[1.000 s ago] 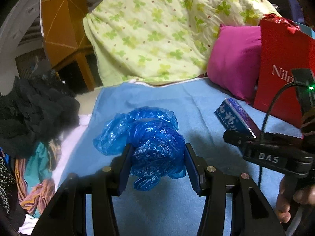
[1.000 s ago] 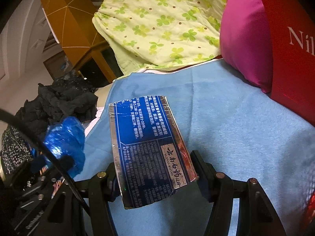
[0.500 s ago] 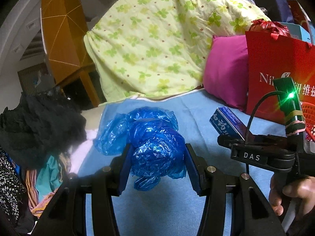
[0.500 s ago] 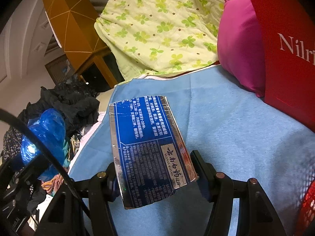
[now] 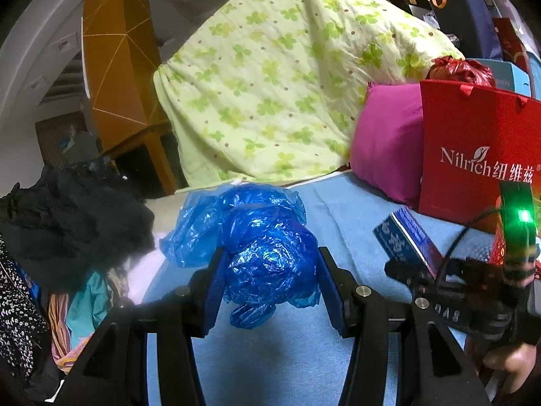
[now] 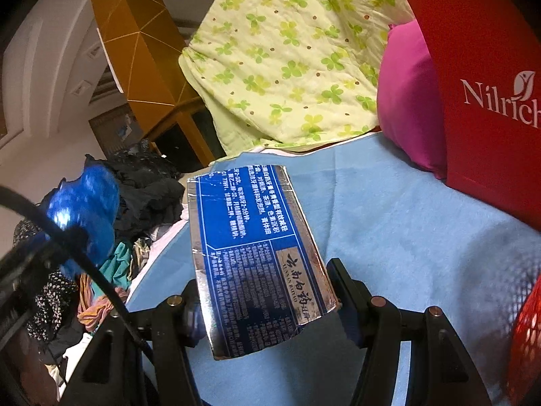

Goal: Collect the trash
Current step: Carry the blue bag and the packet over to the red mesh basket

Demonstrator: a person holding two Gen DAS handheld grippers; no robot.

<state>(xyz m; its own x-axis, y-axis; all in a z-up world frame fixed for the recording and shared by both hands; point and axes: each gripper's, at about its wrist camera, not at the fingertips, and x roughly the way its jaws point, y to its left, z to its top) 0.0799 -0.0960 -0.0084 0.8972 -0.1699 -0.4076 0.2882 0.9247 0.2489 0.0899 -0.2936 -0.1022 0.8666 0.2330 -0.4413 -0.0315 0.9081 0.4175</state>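
A crumpled blue plastic bag (image 5: 267,253) sits between the pads of my left gripper (image 5: 270,291), which is shut on it and holds it above the light blue bed cover (image 5: 341,209). The bag (image 6: 84,209) also shows at the left of the right wrist view. My right gripper (image 6: 267,304) is shut on a flattened blue and silver carton (image 6: 257,253) with white print, held up over the cover. The same carton (image 5: 405,240) and right gripper (image 5: 422,270) appear at the right of the left wrist view, with a hand (image 5: 507,365) below.
A red paper bag (image 5: 476,149) stands at the right beside a magenta pillow (image 5: 385,142). A green clover-print quilt (image 5: 287,77) is heaped at the back. Dark clothes (image 5: 64,216) pile up on the left. A red mesh basket (image 6: 527,341) shows at the right edge.
Both grippers have risen and drawn back with their loads still held. The red bag and quilt now show more fully, and the blue bag has shifted in the right wrist view.
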